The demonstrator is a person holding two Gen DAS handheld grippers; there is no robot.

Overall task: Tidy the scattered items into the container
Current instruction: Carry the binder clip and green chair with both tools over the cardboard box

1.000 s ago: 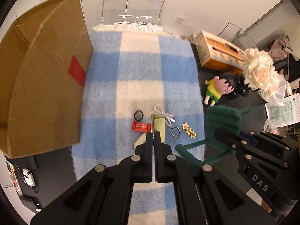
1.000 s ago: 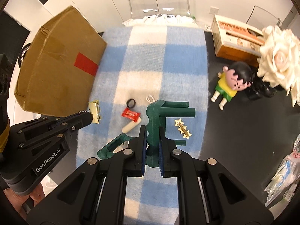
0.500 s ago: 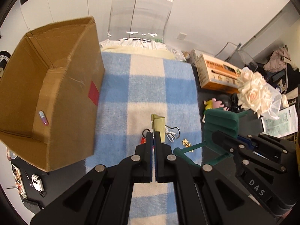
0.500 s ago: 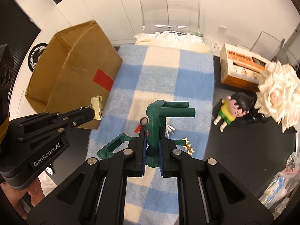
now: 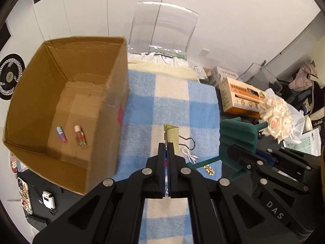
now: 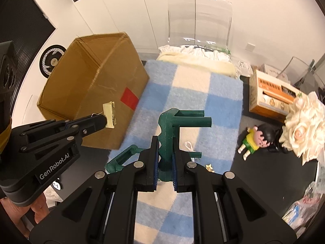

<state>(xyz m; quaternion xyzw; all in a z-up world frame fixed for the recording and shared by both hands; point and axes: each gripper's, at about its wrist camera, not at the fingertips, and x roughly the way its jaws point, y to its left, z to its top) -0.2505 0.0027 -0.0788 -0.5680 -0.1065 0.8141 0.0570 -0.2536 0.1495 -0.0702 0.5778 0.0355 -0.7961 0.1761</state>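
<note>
While both grippers hang above the checked blanket (image 5: 168,101), each has a load. Left gripper (image 5: 167,148): jaws pressed together on the wire handle of a yellow binder clip (image 5: 171,135), which sticks out beyond the fingertips; seen from the right wrist, the clip (image 6: 109,114) shows against the outer wall of the box (image 6: 95,101), near its red label, and lower than the rim. Right gripper (image 6: 165,158): jaws closed partway on the upright stem of a green plastic piece (image 6: 172,126), whose pegs point to the right; whether it is a toy or a stand cannot be told.

Box — open-topped brown cardboard, standing at the left edge of the blanket. On its floor lie two small bottles side by side, apart from each other: a pink-and-blue one (image 5: 61,134) and a clear one with a pink cap (image 5: 79,135).

On the blanket, below the grippers — a coiled white cable (image 5: 190,155) and a gold star-shaped trinket (image 5: 208,168), well apart from the box. A red item shows only as a sliver behind the left jaws and cannot be identified.

To the right, on the dark table (image 6: 270,174): a cartoon doll (image 6: 255,141) lying on its back, a bunch of cream roses (image 6: 304,130), and an orange carton (image 6: 270,96). A clear chair (image 6: 199,18) stands at the far end.
</note>
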